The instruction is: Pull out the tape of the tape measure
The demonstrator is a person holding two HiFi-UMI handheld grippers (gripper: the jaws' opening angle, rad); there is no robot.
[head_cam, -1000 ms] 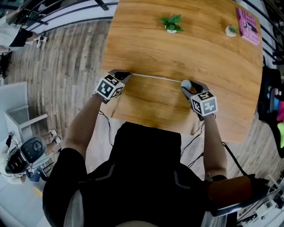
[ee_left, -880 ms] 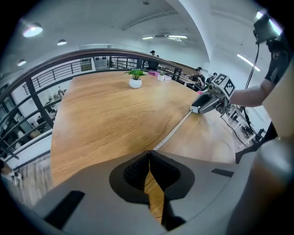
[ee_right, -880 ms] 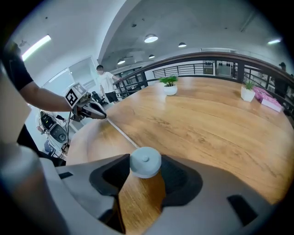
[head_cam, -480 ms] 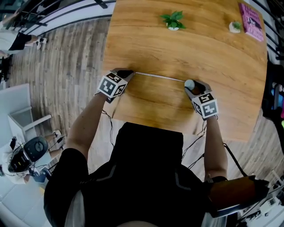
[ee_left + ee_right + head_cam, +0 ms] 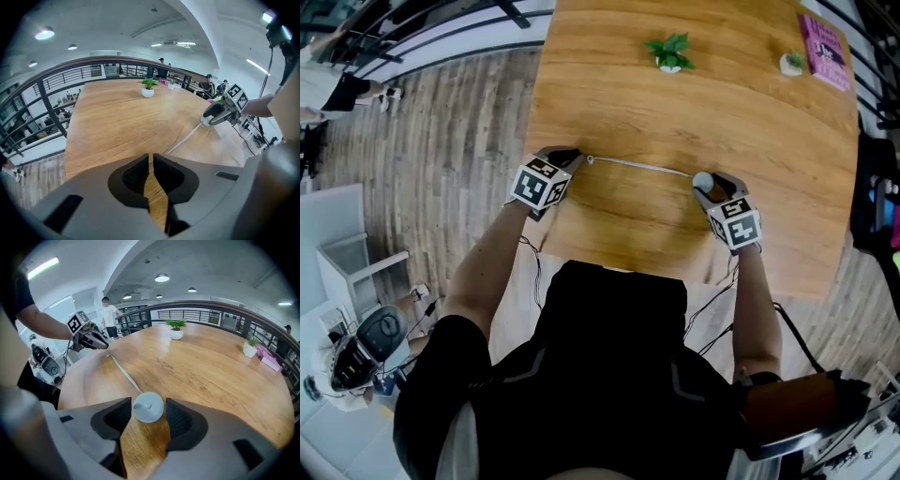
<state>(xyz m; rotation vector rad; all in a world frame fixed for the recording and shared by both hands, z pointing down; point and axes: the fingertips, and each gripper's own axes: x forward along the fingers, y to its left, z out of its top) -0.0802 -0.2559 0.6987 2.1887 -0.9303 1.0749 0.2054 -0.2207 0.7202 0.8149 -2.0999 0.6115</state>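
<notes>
A round white tape measure case (image 5: 702,179) rests on the wooden table (image 5: 778,150). Its thin pale tape (image 5: 642,167) is stretched leftward across the wood. My right gripper (image 5: 712,187) straddles the case (image 5: 148,407); its jaws have just been opening, and a thin gap shows on either side of the case. My left gripper (image 5: 573,156) is at the tape's far end with nothing between its shut fingers (image 5: 151,159). The tape's free end lies on the table just off those tips, and the tape (image 5: 185,139) runs from there to the case (image 5: 205,123).
A potted plant (image 5: 668,52), a smaller pot (image 5: 790,63) and a pink book (image 5: 825,52) stand along the far side. The table's left edge is close to my left gripper, beside a railing (image 5: 47,93). A person (image 5: 109,310) stands beyond the table.
Both grippers have stayed about where they were. The tape's free end now shows a little apart from the left fingertips.
</notes>
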